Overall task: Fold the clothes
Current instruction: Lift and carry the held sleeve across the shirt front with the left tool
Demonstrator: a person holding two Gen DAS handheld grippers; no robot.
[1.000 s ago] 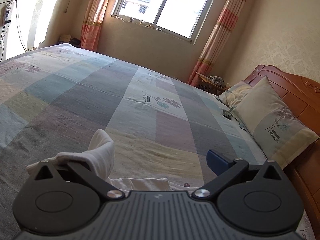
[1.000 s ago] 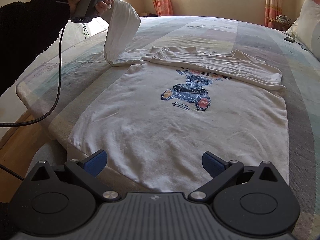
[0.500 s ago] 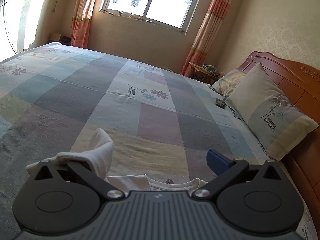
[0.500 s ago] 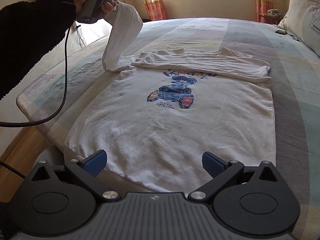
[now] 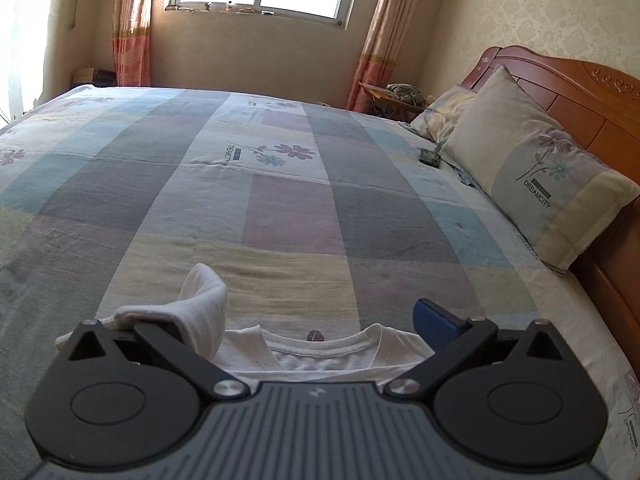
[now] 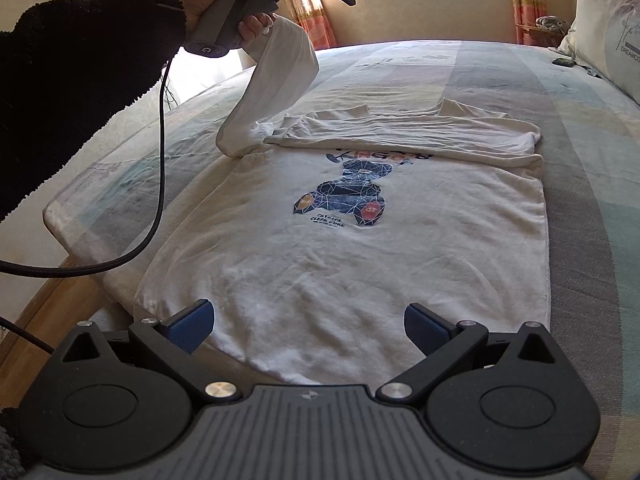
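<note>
Here on the checked bedspread (image 6: 580,200): a white T-shirt (image 6: 360,264), spread flat and face up, with the dark bear print (image 6: 348,196) in the middle and the hem toward the near edge. Across the chest, a folded band of cloth below the collar (image 5: 320,346).

At the left gripper (image 5: 316,320): jaws wide apart, one blue pad (image 5: 436,326) bare, the other finger hidden under the shirt's sleeve (image 5: 204,300). Lifts that sleeve clear of the bed, the cloth draped over the finger rather than pinched between the two. Behind it, a hand (image 6: 224,8) on the grey handle, a fuzzy black cuff (image 6: 80,80), and a black cable (image 6: 160,160) hanging down.

At the right gripper (image 6: 308,328): jaws equally wide, nothing between them. Hovers just over the hem, both blue pads above white cloth.

By the headboard, a pillow (image 5: 532,184).
</note>
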